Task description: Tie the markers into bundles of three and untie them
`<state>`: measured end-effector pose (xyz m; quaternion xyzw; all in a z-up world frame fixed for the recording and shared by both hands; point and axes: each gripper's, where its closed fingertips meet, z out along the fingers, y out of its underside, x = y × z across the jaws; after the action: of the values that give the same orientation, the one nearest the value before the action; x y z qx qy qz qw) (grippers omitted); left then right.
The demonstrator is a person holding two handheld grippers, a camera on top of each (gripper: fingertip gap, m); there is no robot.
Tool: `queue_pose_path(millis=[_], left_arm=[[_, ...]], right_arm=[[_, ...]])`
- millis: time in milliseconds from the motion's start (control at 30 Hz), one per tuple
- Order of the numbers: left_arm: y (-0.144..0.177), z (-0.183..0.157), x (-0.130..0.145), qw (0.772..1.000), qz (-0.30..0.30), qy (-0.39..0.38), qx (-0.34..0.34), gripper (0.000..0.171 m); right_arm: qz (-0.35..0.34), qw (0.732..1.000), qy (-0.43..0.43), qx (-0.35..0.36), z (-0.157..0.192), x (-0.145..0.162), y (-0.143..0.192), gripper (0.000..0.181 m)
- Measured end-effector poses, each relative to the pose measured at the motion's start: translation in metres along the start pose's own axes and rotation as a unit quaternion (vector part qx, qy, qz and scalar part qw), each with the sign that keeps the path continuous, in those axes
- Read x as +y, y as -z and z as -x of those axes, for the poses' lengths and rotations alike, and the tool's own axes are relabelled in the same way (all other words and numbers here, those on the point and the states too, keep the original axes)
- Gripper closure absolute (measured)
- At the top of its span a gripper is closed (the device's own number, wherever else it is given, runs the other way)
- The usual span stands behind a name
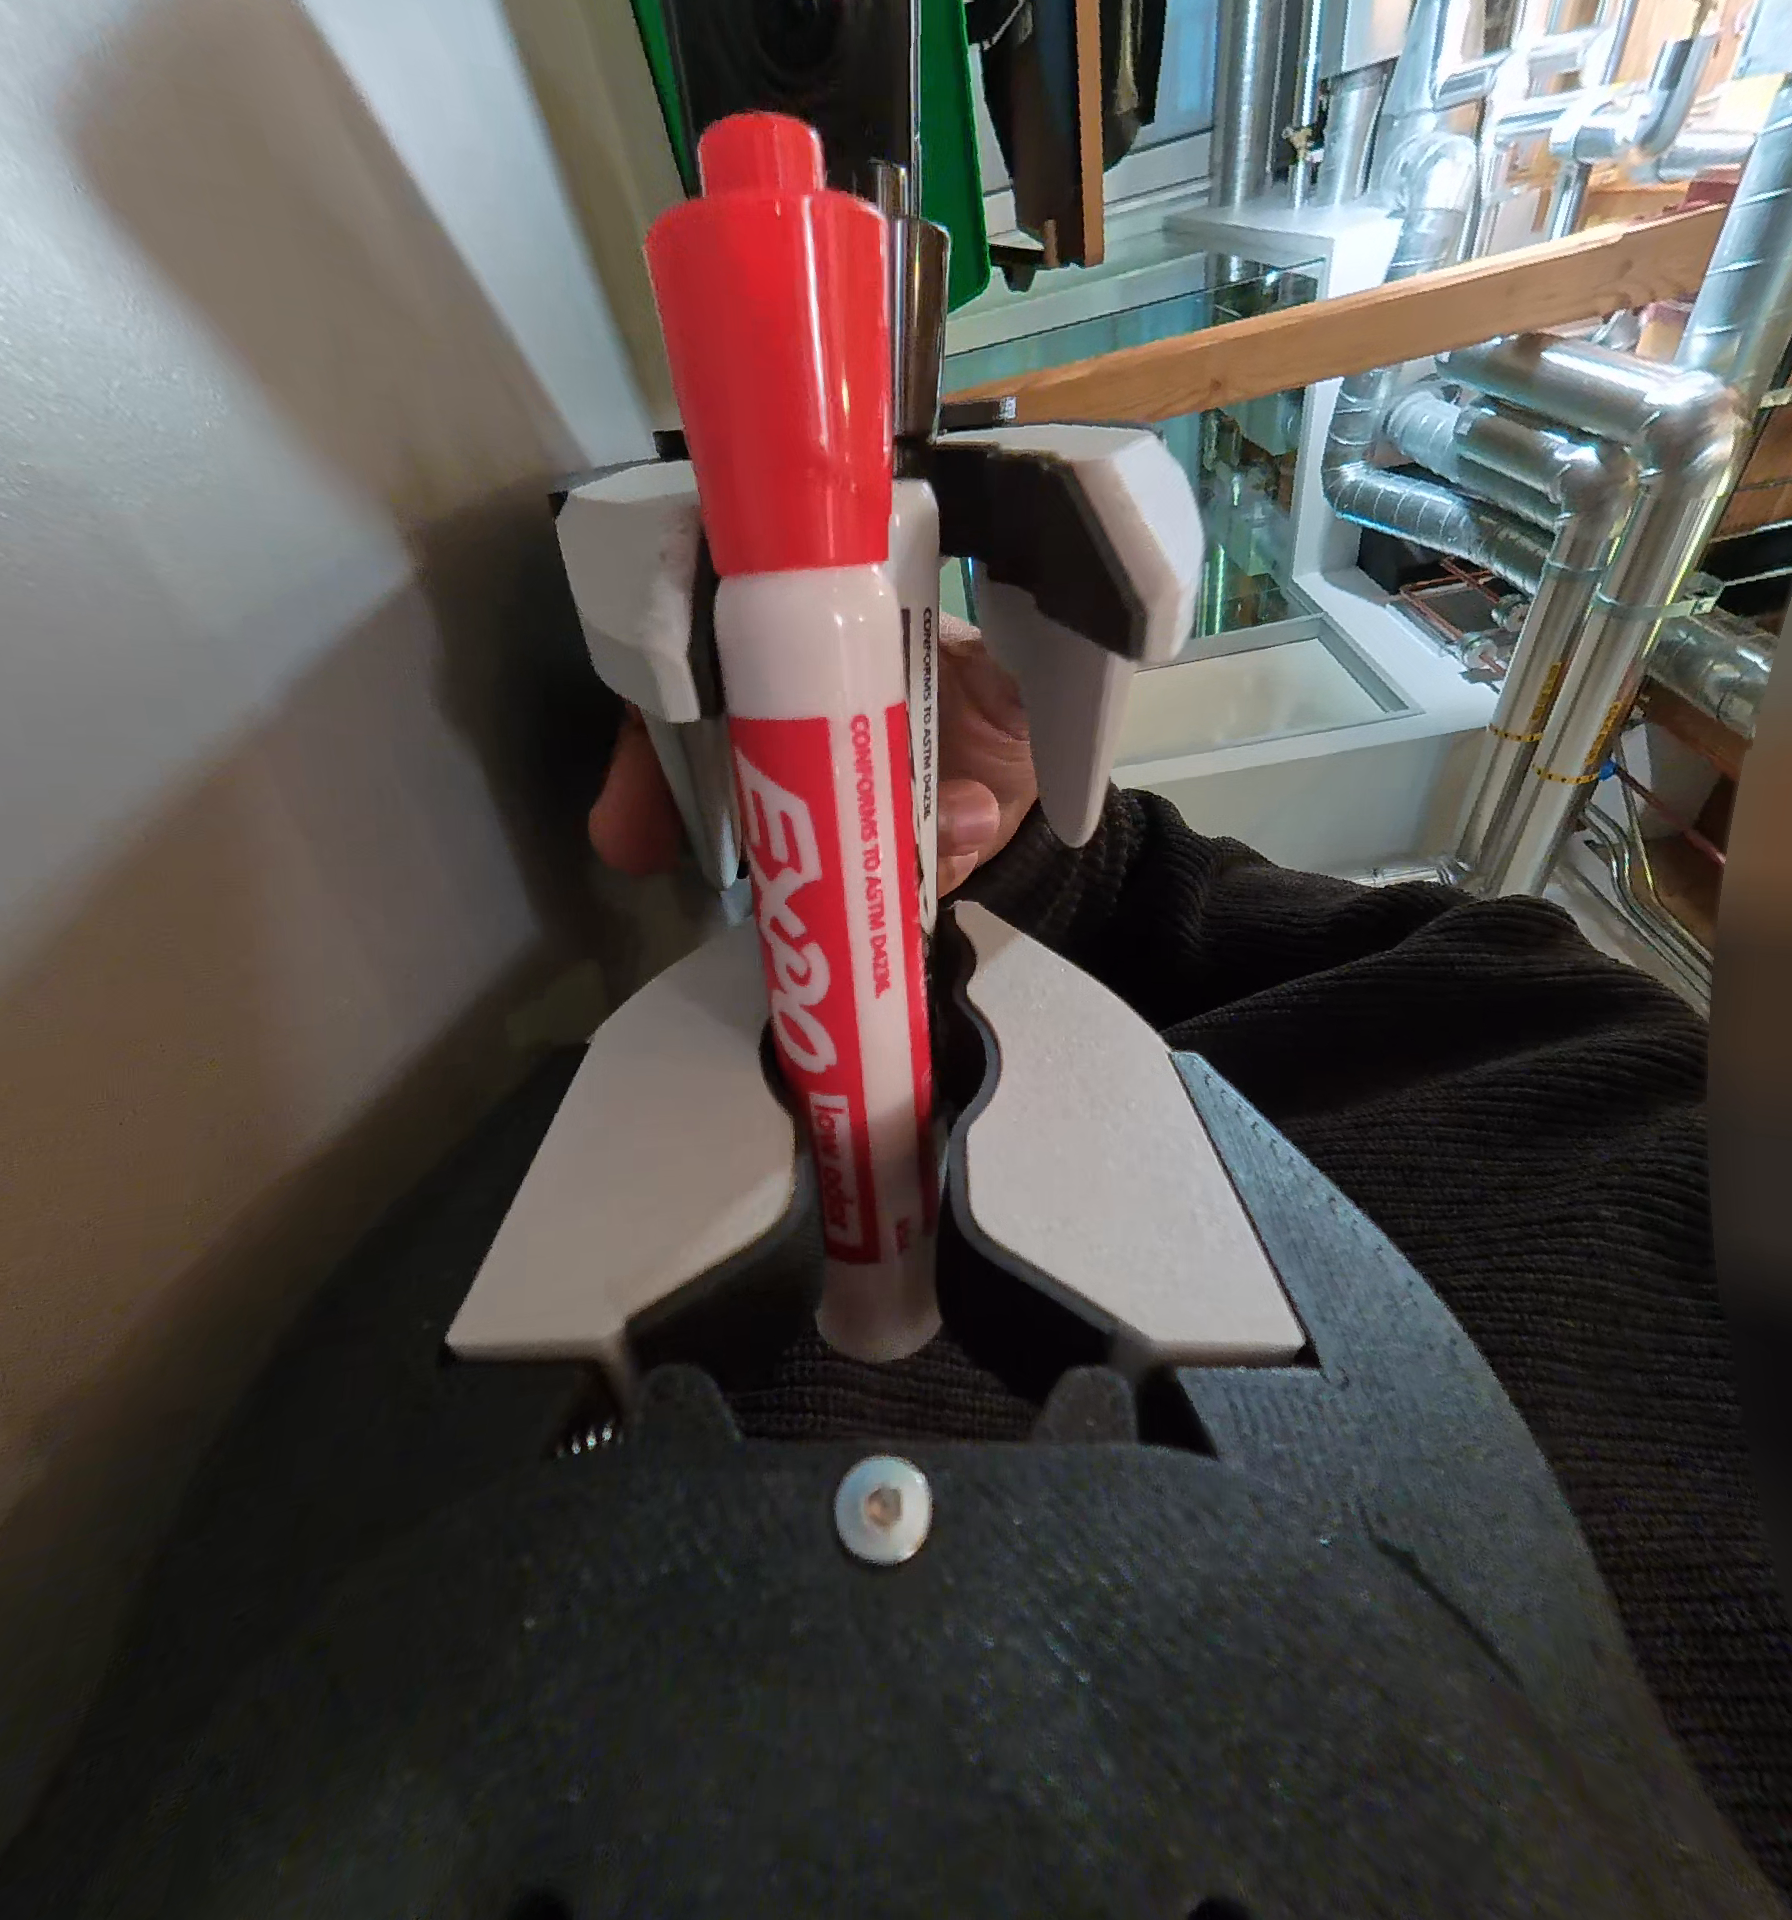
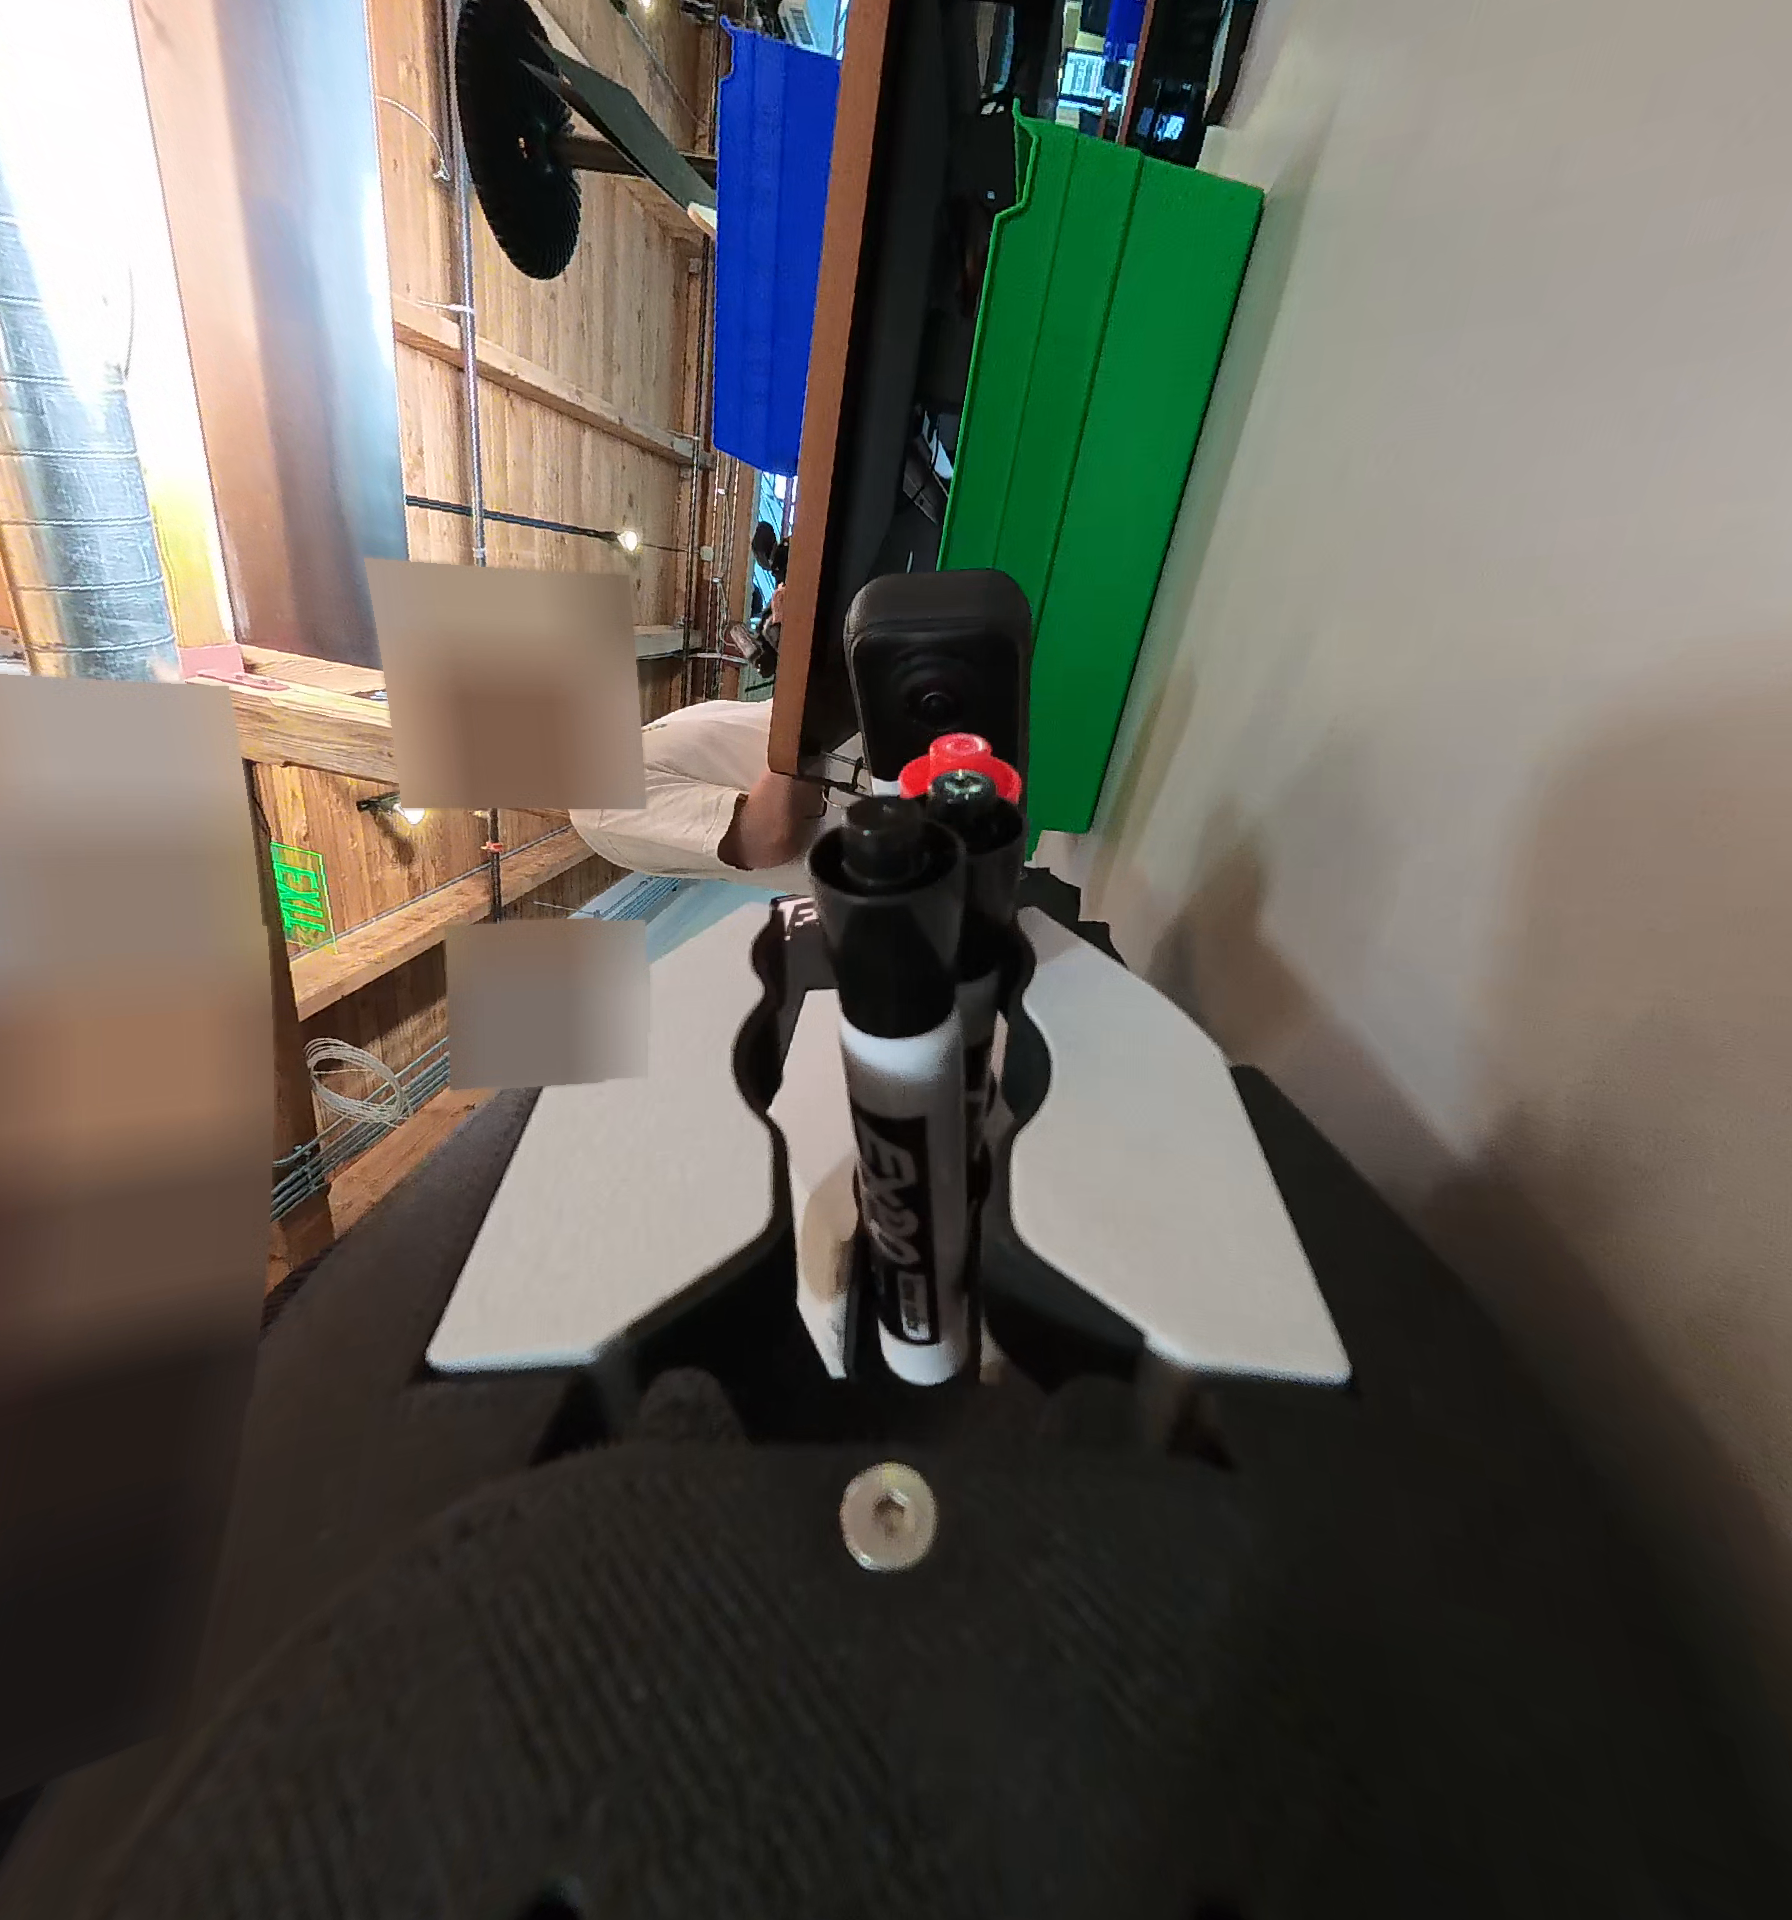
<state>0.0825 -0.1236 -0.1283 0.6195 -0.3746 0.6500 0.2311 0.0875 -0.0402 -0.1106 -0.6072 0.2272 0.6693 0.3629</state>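
My left gripper [image 1: 876, 1023] has pale grey fingers on a black ribbed body. The red marker [image 1: 819, 748] between them has a glossy red cap, a white barrel and a red label band. My sleeve [image 1: 1391, 1091] is black ribbed knit. My right gripper [image 2: 897, 1049] matches, grey-white on black, around a black marker [image 2: 902, 1122] with black cap, white barrel and black label. A bin [image 2: 1100, 468] behind is bright green, another bin [image 2: 767, 260] deep blue.

Left gripper [image 1: 856, 1039]: clamped on the red marker [image 1: 830, 831].
Right gripper [image 1: 876, 582]: farther along, around the same markers.
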Motion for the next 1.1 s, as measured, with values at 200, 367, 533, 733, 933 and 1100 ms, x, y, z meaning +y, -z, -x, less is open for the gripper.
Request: queue_pose_path(millis=[200,367,533,733,933,1100], left_arm=[[-0.0002,0.0008,0.001,1.0,0.002,0.0,-0.002,0.152],[-0.0006,0.0023,0.0021,1.0,0.005,-0.007,-0.009,0.152],[-0.0015,0.0029,0.0046,1.0,0.013,-0.018,-0.016,0.151],[-0.0015,0.0033,0.0059,0.999,0.017,-0.023,-0.017,0.152],[-0.0013,0.0029,0.0056,0.999,0.016,-0.026,-0.018,0.152],[-0.0008,0.0034,0.0048,0.999,0.014,-0.027,-0.02,0.152]], right_arm=[[0.003,1.0,-0.007,0.012,-0.0048,0.0005,0.0013,0.144],[0.011,1.0,-0.002,0.01,-0.0042,0.0027,0.0015,0.157],[0.025,0.999,0.015,0.015,-0.004,0.0079,0.0,0.162],[0.013,0.999,0.027,0.02,-0.0035,0.0028,0.0031,0.162],[0.024,0.999,0.024,0.018,-0.0033,0.0059,0.0027,0.162],[0.027,0.999,0.015,0.016,-0.0044,0.0084,0.0012,0.162]])
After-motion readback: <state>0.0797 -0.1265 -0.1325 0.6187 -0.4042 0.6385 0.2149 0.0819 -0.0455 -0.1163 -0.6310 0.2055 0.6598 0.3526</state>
